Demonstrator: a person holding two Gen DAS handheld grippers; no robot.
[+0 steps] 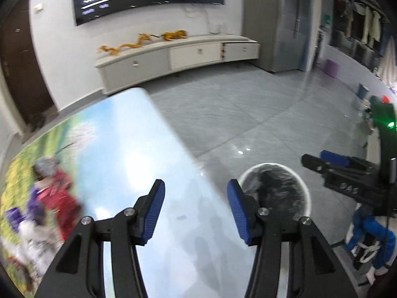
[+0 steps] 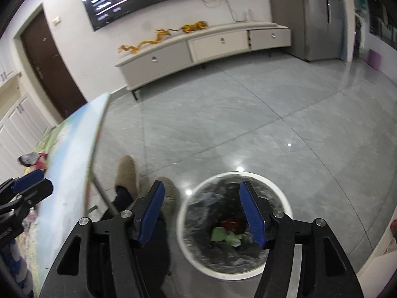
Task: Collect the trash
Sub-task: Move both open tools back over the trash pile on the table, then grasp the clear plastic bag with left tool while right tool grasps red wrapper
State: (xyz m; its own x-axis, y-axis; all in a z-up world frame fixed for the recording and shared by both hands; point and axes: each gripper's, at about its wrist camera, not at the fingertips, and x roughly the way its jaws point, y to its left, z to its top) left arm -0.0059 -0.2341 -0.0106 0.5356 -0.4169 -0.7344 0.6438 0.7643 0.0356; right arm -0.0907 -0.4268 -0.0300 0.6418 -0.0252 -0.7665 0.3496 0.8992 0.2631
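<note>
my right gripper (image 2: 201, 211) hangs over the bin (image 2: 188, 233), its fingers (image 2: 253, 213) spread wide with nothing between them. the bin sits on the floor (image 2: 248, 129) just ahead of and below the right-hand finger, white rim, dark liner. down inside it i can see green scraps (image 2: 224, 236) and something red (image 2: 232, 223) lying together at the bottom, just inside the right-hand finger. left of the left-hand finger are two tan slippers (image 2: 127, 173) on the floor, and further left the edge of the table (image 2: 74, 154).

my left gripper (image 1: 196, 208) is over the table (image 1: 129, 149), close to its right edge, fingers (image 1: 155, 208) also spread apart and empty. in that view the bin (image 1: 306, 193) is partly behind the right-hand finger, off the table edge and lower down. more trash (image 1: 53, 196) lies on the table well to the left of the left-hand finger: a red and purple crumpled heap, too blurred for me to tell what it is, with whitish bits nearer me. the right gripper (image 1: 322, 164) shows at the far right of the left view, beyond the bin.
</note>
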